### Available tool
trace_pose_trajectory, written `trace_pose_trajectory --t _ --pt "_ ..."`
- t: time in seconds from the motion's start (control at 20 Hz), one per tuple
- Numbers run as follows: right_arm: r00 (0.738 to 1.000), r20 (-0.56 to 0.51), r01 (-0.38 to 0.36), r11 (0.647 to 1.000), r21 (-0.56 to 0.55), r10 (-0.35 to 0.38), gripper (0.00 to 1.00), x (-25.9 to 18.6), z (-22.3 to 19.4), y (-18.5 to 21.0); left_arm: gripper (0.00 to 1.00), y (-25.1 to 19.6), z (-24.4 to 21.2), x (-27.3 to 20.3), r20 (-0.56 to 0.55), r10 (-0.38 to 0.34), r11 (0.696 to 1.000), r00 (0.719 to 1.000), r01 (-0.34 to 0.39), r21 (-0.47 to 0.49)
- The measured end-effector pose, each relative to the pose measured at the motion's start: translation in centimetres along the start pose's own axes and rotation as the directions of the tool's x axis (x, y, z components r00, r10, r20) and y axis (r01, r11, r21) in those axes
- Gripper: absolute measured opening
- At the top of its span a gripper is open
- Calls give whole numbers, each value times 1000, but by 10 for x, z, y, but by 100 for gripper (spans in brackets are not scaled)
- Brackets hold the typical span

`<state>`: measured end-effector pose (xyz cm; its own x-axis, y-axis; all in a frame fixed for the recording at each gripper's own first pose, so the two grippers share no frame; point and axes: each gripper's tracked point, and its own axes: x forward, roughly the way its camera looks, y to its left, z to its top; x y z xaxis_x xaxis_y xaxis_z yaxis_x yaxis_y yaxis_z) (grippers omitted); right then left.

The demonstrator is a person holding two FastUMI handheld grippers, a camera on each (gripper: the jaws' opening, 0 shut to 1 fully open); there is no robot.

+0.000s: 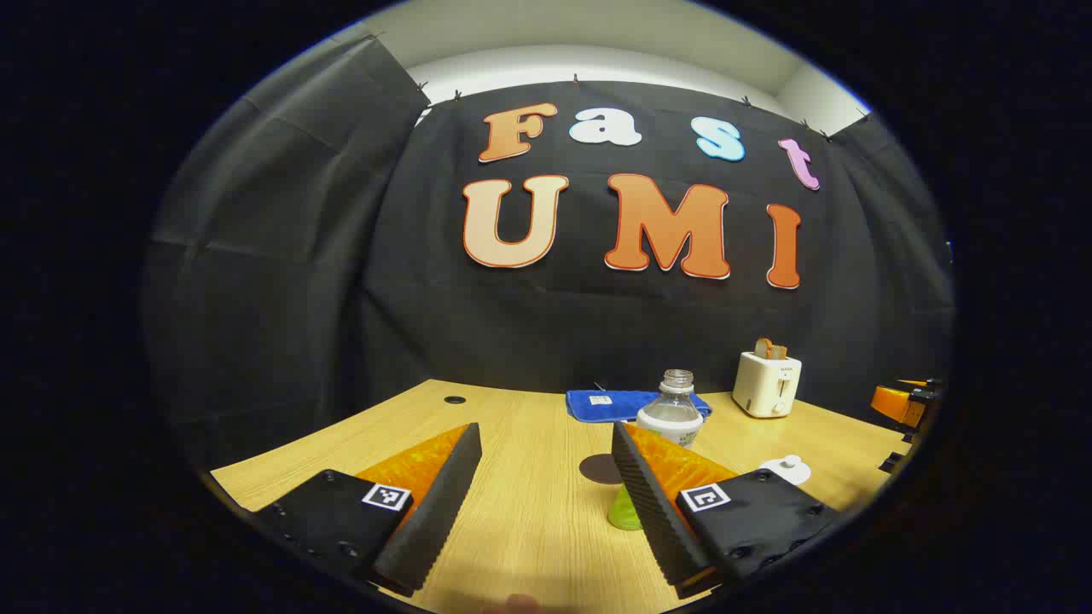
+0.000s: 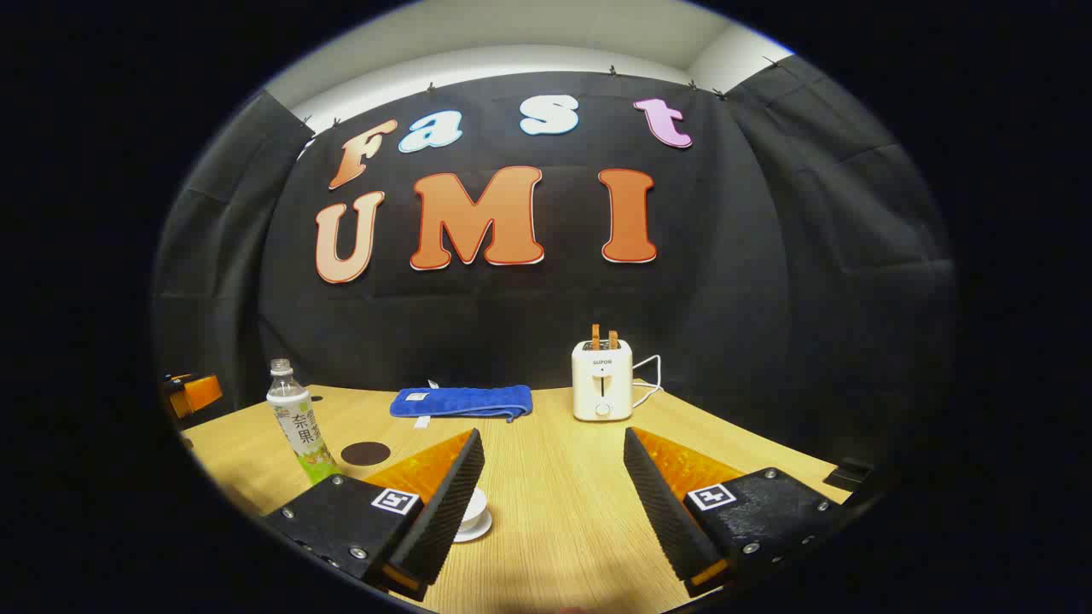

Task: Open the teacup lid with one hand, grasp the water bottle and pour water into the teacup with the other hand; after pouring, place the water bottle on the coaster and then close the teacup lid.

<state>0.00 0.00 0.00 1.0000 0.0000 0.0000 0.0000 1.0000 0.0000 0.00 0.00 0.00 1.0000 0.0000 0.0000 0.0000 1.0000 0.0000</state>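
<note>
Bare wooden table (image 2: 546, 503) lies open between the right gripper (image 2: 553, 473) fingers, running clear to the white toaster (image 2: 602, 379) and the folded blue towel (image 2: 461, 401) by the back wall. To its left stand obstacles — the uncapped water bottle (image 2: 299, 422), the dark coaster (image 2: 365, 453) beside it, and the white teacup (image 2: 472, 514) touching the finger's edge. From the left gripper (image 1: 546, 465), the bottle partly blocks the right finger's path — the middle stays free.

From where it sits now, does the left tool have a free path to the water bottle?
Probably yes. The left tool is open, and the water bottle stands upright just ahead beside its right finger; nothing lies between them on the table.
</note>
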Motion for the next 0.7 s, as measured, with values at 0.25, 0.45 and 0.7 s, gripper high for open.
trace_pose_trajectory --t 0.25,0.45,0.7 --pt "1000 -15 11 1000 8 -11 99 4 -6 -6 99 0 1 3 3 16 1000 1000 -16 16" --pt "1000 -13 14 1000 1 -14 98 5 -6 -8 99 4 -3 3 -3 30 999 1000 -30 20" --pt "1000 -10 7 1000 -17 -7 98 5 -5 -3 99 8 -5 4 -8 34 999 999 -34 16"
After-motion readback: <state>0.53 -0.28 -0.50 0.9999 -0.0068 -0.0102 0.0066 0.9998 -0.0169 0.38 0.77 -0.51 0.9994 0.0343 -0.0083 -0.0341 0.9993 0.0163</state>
